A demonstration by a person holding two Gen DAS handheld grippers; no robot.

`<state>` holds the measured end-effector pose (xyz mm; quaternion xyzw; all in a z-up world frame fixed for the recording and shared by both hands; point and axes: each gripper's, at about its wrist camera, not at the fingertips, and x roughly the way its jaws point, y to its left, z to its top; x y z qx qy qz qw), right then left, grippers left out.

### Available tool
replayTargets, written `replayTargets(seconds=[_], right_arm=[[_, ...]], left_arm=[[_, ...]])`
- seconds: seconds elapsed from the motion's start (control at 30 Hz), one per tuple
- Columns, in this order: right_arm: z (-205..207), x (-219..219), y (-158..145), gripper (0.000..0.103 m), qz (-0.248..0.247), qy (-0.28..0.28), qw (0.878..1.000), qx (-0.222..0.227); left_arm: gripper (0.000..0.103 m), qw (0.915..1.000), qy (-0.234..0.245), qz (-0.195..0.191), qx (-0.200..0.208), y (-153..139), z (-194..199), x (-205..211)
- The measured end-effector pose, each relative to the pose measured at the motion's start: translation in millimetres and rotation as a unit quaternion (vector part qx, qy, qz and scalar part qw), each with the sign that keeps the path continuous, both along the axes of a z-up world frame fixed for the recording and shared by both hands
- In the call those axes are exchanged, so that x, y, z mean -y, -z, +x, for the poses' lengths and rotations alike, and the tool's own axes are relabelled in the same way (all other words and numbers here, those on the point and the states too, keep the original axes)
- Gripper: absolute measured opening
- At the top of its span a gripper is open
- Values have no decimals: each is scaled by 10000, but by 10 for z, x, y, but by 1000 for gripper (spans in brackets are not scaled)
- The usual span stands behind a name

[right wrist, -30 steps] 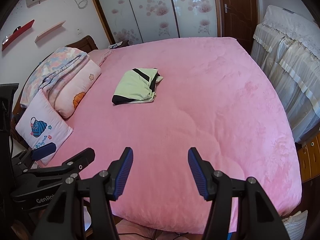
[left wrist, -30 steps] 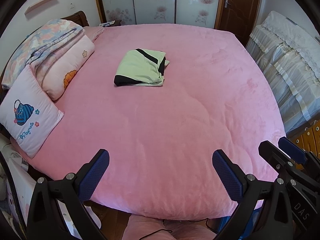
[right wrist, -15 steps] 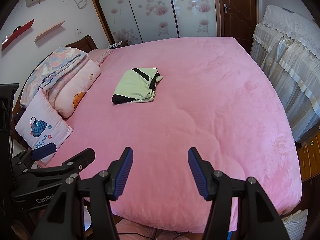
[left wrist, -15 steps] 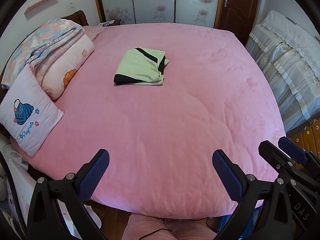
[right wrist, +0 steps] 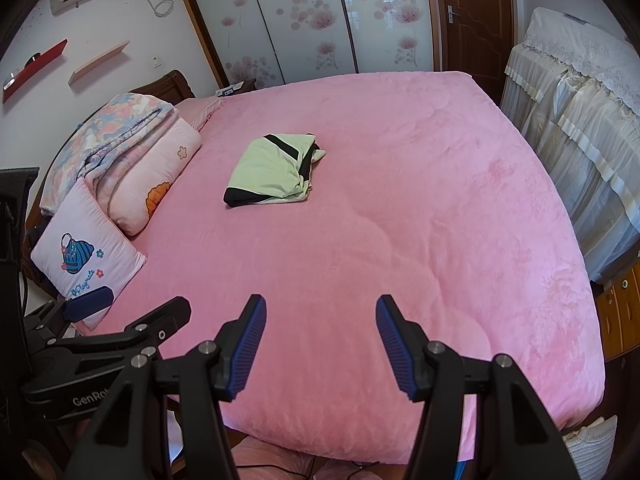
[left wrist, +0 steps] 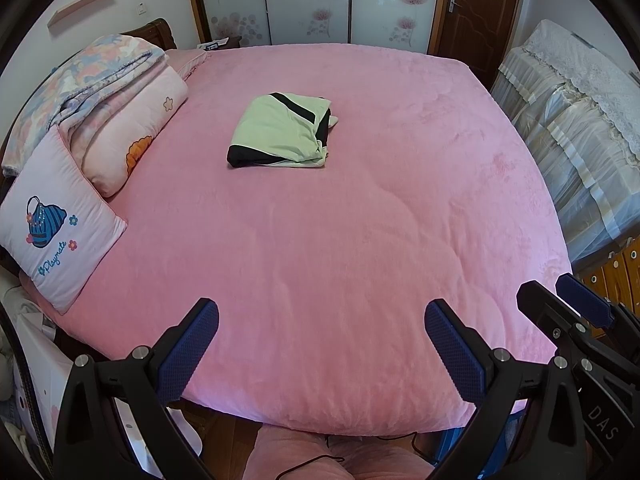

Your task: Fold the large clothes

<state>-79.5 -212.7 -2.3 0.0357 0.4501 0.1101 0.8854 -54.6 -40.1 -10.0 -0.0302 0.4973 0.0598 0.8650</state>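
Note:
A pale green garment with black bands [left wrist: 280, 134] [right wrist: 272, 170] lies folded into a compact bundle on the far middle of the pink bed [left wrist: 340, 240] [right wrist: 380, 240]. My left gripper [left wrist: 320, 346] hovers open over the bed's near edge, nothing between its blue pads, well short of the garment. My right gripper [right wrist: 320, 344] is also open and empty over the near edge. In the left wrist view the right gripper [left wrist: 568, 312] shows at the lower right; in the right wrist view the left gripper [right wrist: 120, 320] shows at the lower left.
Pillows [left wrist: 60, 240] and a folded floral quilt [left wrist: 92, 80] line the bed's left side. A covered piece of furniture [left wrist: 580, 120] stands to the right, with wooden drawers [left wrist: 616, 268] near it. Sliding wardrobe doors [left wrist: 312, 0] and a brown door [left wrist: 476, 8] are beyond the bed.

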Motion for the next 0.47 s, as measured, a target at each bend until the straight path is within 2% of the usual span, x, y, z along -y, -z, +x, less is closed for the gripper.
replayTargets(seconds=[0.47], right_arm=[[-15,-14,16,57,1,9,10000,-16]], left_arm=[[102,10000,7,5,-10,9,-8,-15]])
